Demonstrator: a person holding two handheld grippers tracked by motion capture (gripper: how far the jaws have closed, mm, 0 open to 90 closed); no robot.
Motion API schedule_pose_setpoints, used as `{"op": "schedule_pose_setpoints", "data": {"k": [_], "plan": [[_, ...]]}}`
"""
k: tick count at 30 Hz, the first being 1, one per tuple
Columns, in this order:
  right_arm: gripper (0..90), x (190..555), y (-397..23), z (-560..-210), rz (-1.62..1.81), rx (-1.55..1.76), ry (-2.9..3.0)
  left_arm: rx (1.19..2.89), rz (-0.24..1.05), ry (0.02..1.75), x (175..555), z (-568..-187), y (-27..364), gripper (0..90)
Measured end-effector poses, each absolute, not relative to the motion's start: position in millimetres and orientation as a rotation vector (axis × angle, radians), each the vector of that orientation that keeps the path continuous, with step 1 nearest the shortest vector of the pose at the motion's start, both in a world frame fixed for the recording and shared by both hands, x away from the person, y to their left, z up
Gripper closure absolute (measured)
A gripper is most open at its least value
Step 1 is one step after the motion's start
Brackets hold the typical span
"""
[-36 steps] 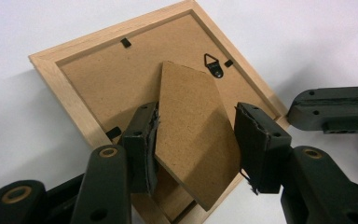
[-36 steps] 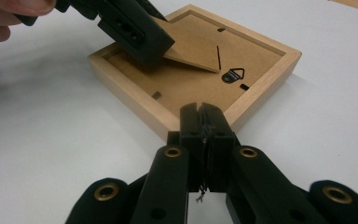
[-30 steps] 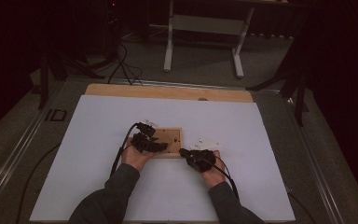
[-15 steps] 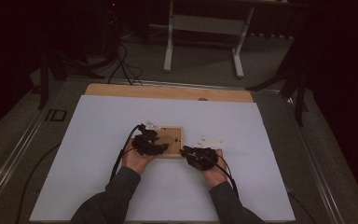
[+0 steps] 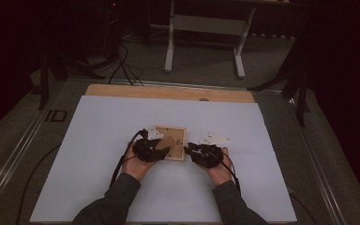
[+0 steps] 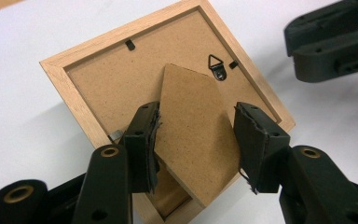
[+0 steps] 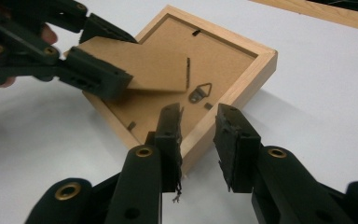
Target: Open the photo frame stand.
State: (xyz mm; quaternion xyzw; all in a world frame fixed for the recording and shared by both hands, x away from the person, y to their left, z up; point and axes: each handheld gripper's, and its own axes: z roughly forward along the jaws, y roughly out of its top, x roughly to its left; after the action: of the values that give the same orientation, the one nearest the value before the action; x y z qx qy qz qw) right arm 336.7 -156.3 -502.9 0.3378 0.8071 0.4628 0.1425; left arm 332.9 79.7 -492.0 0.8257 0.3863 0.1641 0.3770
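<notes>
A wooden picture frame [image 5: 174, 135] lies face down on the white sheet, its brown backing [image 6: 121, 70] up. My left gripper [image 6: 196, 117] is shut on the cardboard stand flap [image 6: 193, 154] and holds it lifted off the backing [image 7: 223, 56]. In the right gripper view that flap [image 7: 144, 65] sits between the left gripper's [image 7: 105, 56] jaws. My right gripper [image 7: 199, 114] is open. Its jaws have just been opening, and they straddle the frame's near rail without pressing it. In the high view the left gripper [image 5: 161, 146] and right gripper [image 5: 191, 149] flank the frame's near side.
A metal hanger hook [image 6: 217, 65] and small black tabs [image 6: 129, 45] sit on the backing. The white sheet [image 5: 103, 126] covers the table, with a wooden strip [image 5: 168, 92] along its far edge. White stand legs [image 5: 204, 42] and cables [image 5: 122, 61] lie on the floor beyond.
The right gripper's jaws have parted beside the frame's rail. The left hand has shifted slightly with the flap still in its jaws. The frame stays in place.
</notes>
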Motion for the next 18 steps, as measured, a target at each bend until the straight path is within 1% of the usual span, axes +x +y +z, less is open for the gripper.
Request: {"op": "schedule_pose_setpoints", "data": {"k": [13, 18], "plan": [[67.5, 339, -158, -501, 1.348, 0.978, 2.346, 2.095, 0.483, 0.909, 315, -496, 84, 52.6], [61.1, 341, -158, -503, 1.343, 0.997, 2.357, 2.09, 0.503, 0.882, 309, -498, 86, 52.6]]}}
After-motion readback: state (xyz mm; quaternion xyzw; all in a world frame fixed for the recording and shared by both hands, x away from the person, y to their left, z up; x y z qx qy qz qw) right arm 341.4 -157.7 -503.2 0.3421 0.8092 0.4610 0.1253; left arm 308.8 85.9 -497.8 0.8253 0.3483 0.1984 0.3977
